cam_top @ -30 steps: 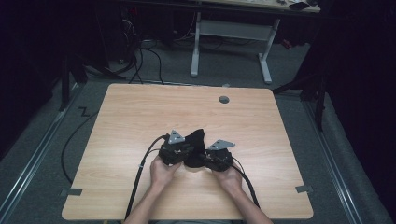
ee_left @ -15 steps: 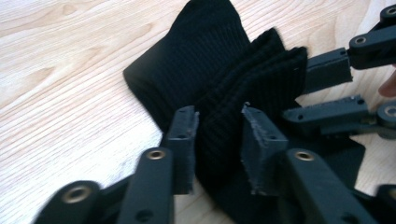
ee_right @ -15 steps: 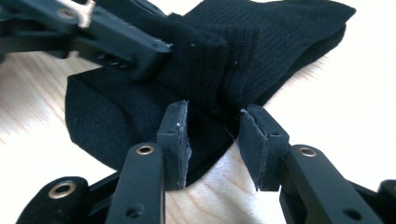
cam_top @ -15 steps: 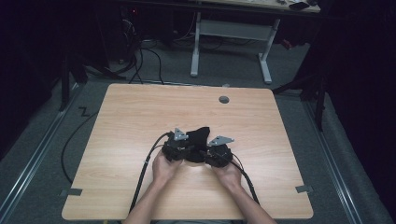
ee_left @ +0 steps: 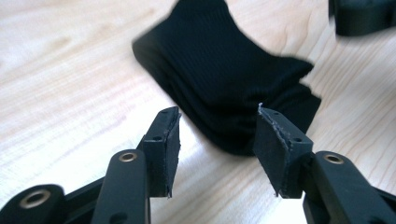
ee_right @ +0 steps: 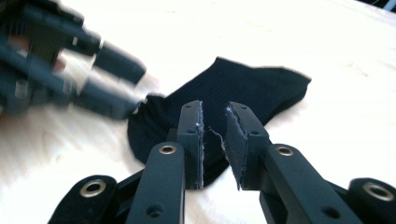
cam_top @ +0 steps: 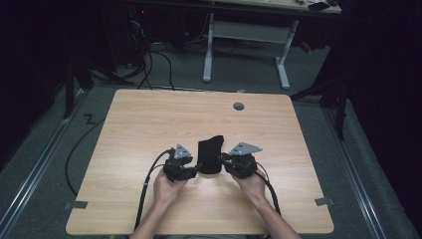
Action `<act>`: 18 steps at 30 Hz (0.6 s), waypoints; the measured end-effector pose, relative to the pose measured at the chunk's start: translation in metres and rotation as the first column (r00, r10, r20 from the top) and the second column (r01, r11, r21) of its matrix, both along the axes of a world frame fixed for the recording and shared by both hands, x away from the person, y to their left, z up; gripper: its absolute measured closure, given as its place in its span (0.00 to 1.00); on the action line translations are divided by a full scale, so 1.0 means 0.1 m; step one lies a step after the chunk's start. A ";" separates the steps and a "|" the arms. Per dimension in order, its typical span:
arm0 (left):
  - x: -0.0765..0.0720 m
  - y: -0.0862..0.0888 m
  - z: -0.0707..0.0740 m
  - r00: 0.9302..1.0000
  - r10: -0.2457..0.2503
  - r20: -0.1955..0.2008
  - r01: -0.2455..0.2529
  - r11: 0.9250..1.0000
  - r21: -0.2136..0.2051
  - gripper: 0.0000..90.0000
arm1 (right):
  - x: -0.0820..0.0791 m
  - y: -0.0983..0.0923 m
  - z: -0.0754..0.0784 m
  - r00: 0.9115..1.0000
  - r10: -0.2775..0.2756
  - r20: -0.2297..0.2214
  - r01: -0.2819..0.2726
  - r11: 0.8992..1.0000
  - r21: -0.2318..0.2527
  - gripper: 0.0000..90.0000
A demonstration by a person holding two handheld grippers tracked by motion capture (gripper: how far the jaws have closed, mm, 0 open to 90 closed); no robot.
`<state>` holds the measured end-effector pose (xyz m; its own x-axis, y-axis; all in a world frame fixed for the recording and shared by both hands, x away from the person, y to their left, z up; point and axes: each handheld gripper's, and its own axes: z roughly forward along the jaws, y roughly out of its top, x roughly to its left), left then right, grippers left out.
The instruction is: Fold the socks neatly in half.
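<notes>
The left gripper (ee_left: 215,135), jaws just opening, stands apart before the folded black sock (ee_left: 224,79); the right gripper (ee_right: 215,135), just closing, pinches its edge. The sock lies on the pale wooden table (cam_top: 149,124), with grey floor (cam_top: 50,149) and cables (cam_top: 159,64) around.

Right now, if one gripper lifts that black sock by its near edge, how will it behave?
The black sock would probably droop, since it lies folded in soft layers on the table. It looks light and thin, so it should lift easily. Its ribbed knit likely grips the right gripper pads rather than slipping; the fold may open.
</notes>
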<state>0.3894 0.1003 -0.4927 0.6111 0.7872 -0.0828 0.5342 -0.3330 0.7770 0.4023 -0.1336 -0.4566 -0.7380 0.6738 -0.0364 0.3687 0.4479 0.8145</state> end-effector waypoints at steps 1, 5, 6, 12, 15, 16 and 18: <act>-0.01 -0.03 -0.03 1.000 -0.005 -0.003 0.006 0.999 0.031 0.57 | 0.02 0.02 0.01 1.000 -0.003 0.004 0.003 1.000 -0.002 0.84; -0.07 -0.12 -0.11 1.000 -0.026 0.007 0.025 0.995 0.097 0.57 | 0.19 0.16 -0.09 0.999 -0.006 -0.050 0.004 0.999 -0.036 0.85; -0.08 -0.12 -0.10 1.000 -0.030 -0.002 0.030 0.995 0.093 0.57 | 0.21 0.19 -0.13 0.997 -0.002 -0.072 -0.002 0.999 -0.050 0.85; -0.12 -0.03 0.07 1.000 0.012 0.022 -0.011 0.999 -0.048 0.57 | 0.19 0.24 -0.33 0.994 0.010 -0.106 -0.019 0.996 -0.087 0.81; -0.01 -0.10 0.14 0.998 0.052 0.037 -0.051 0.999 -0.019 0.57 | 0.18 0.22 -0.36 0.995 0.006 -0.098 -0.014 0.997 -0.076 0.80; 0.02 -0.11 0.14 0.998 0.049 0.027 -0.049 0.999 -0.012 0.57 | 0.17 0.22 -0.37 0.995 0.005 -0.095 -0.012 0.997 -0.075 0.80; 0.08 -0.16 0.09 0.998 0.054 0.011 -0.054 0.999 -0.008 0.56 | 0.16 0.23 -0.37 0.996 0.006 -0.086 -0.013 0.996 -0.086 0.80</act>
